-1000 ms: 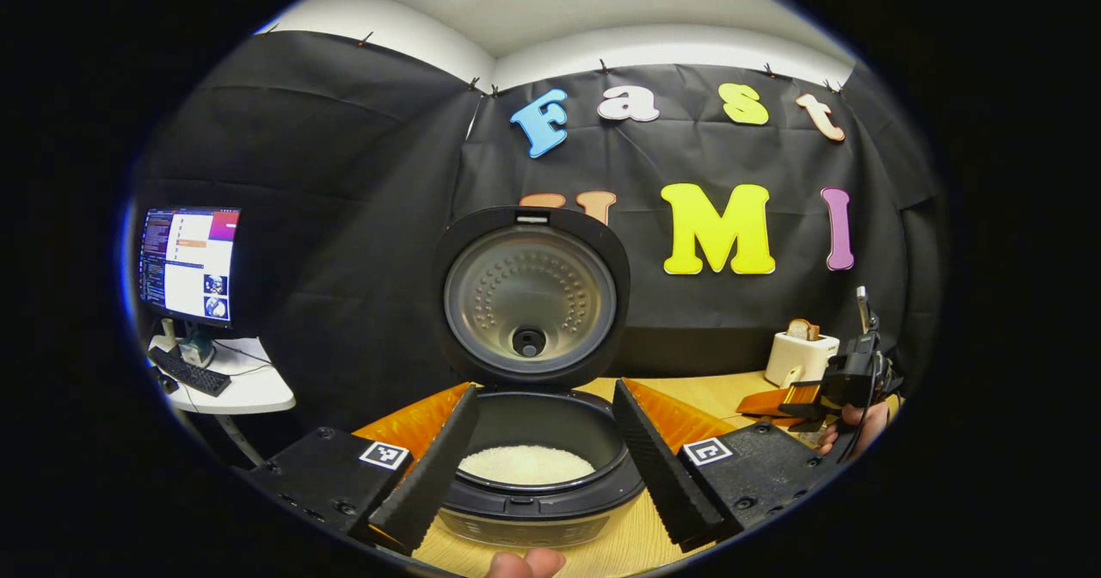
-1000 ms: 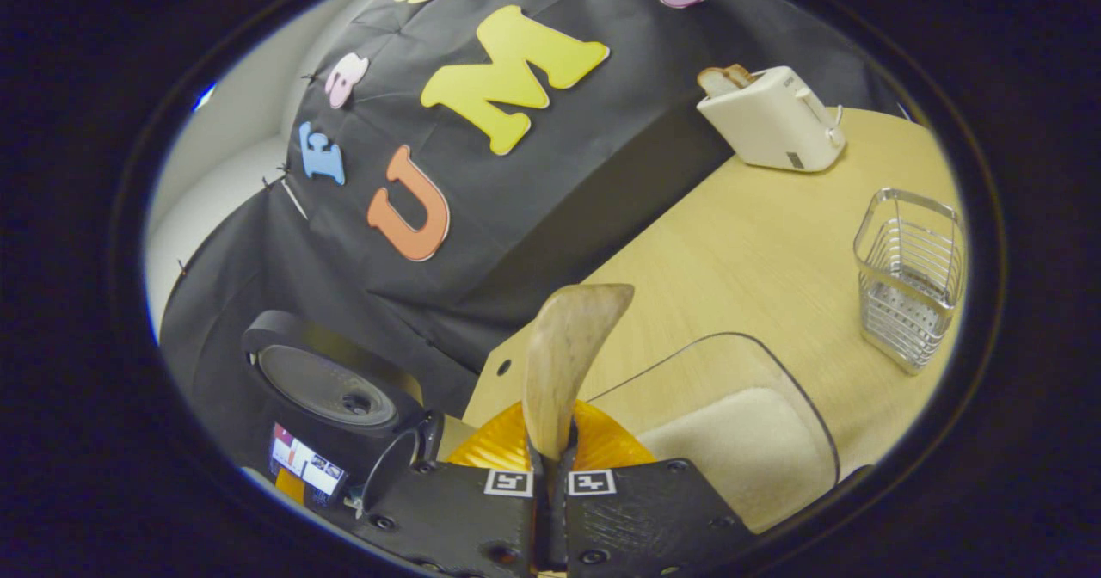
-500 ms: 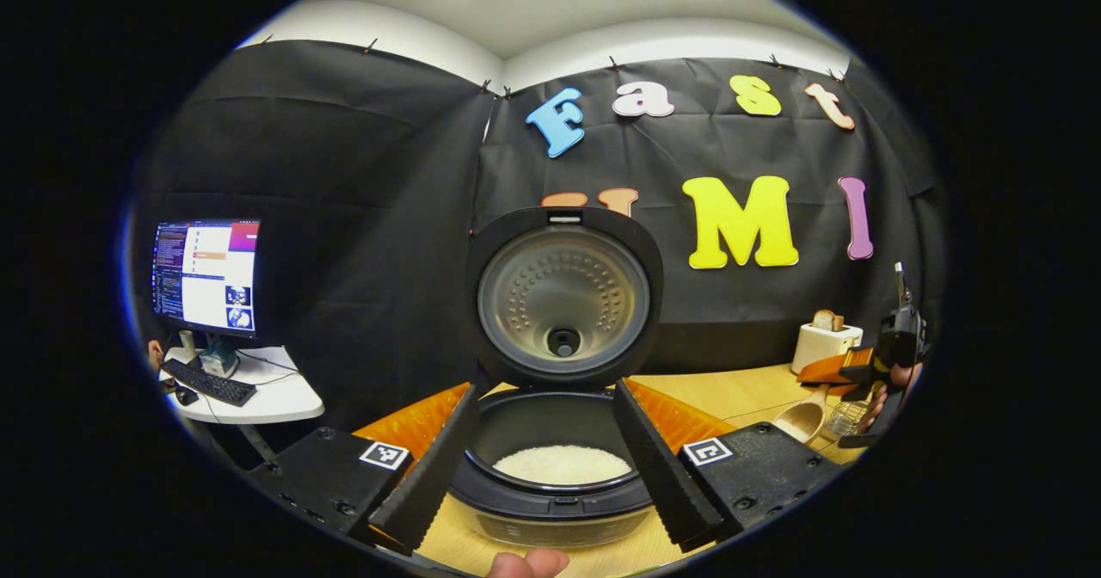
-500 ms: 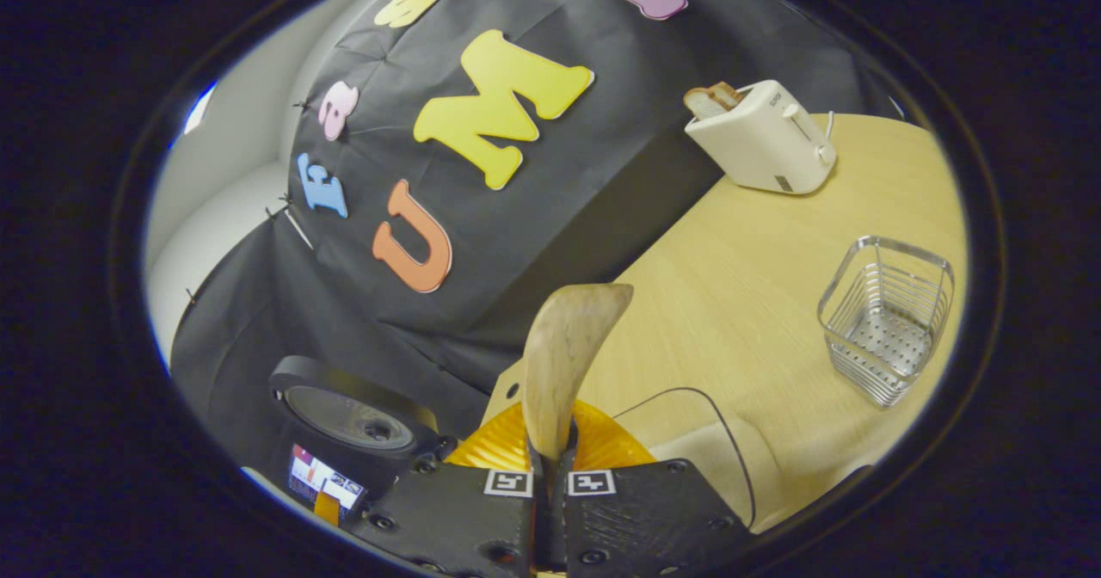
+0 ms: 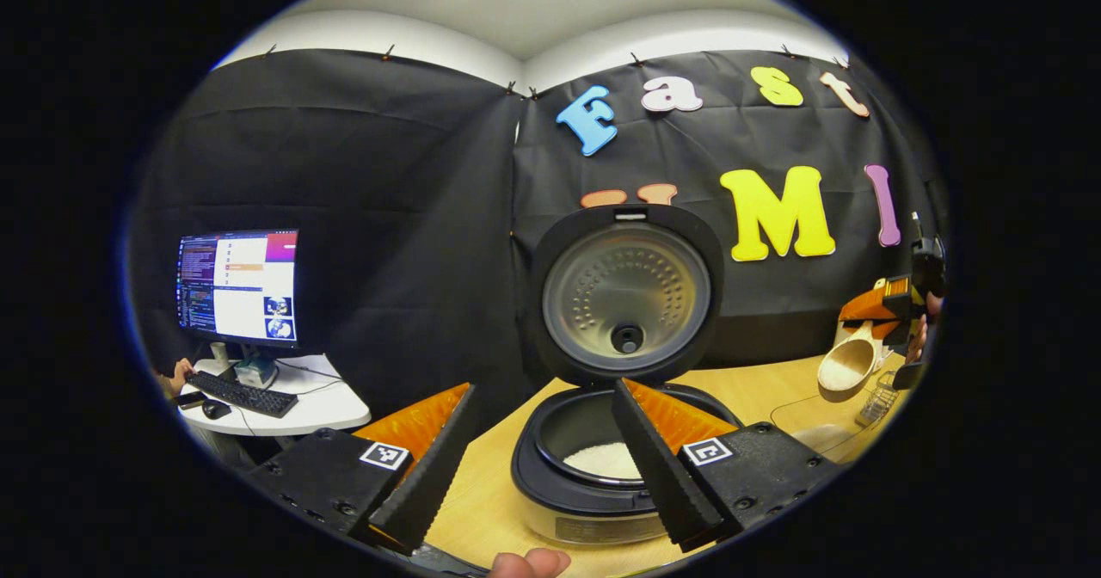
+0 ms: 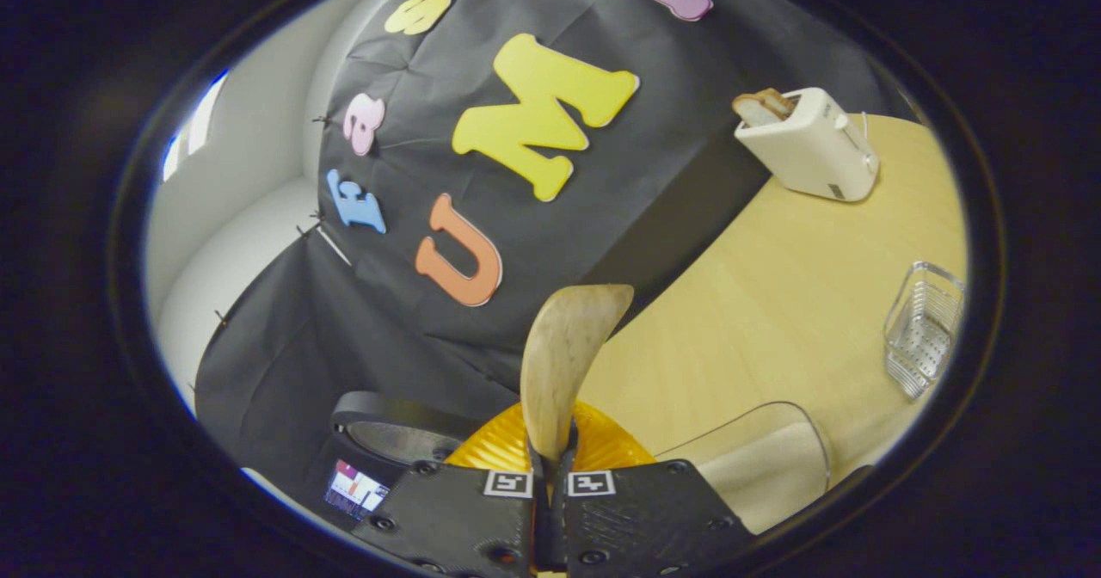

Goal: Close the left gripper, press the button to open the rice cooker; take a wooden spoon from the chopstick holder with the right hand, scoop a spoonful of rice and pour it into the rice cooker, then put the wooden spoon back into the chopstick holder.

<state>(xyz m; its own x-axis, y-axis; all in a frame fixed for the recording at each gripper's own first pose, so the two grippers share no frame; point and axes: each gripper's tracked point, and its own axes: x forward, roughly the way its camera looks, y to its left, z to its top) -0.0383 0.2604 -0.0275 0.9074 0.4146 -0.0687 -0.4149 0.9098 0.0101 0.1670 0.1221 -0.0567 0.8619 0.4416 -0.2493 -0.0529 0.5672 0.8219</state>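
The left gripper (image 5: pixel 542 453) has its two black ridged fingers spread wide apart and holds nothing; a fingertip of the person's hand shows at the bottom edge of the left gripper view. Beyond and between those fingers stands the rice cooker (image 5: pixel 593 492) on the wooden table (image 5: pixel 482 501), its lid (image 5: pixel 626 296) raised fully upright (the metal inner face turned toward the camera) and a patch of white rice (image 5: pixel 602 459) lying in the inner pot. The right finger crosses in front of the pot's right rim. At the far right of the same view, the right gripper (image 5: pixel 890 303) is held above the table with the wooden spoon (image 5: pixel 847 365) hanging below it, bowl downward, above the wire chopstick holder (image 5: pixel 879 397). In the right gripper view, the right gripper (image 6: pixel 550 483) is pressed together on the handle of the wooden spoon (image 6: pixel 563 359), whose bowl stands up and tilts slightly right; whether the bowl carries rice cannot be told. The chopstick holder (image 6: pixel 925 328) stands at the table's right side, well apart from the spoon. A clear container of rice (image 6: pixel 757 466) sits near the gripper, and a white toaster (image 6: pixel 808 144) with a slice of bread stands against the booth wall. A monitor (image 5: pixel 239 285) and keyboard (image 5: pixel 241 393) occupy a small side table (image 5: pixel 318 406) at left.
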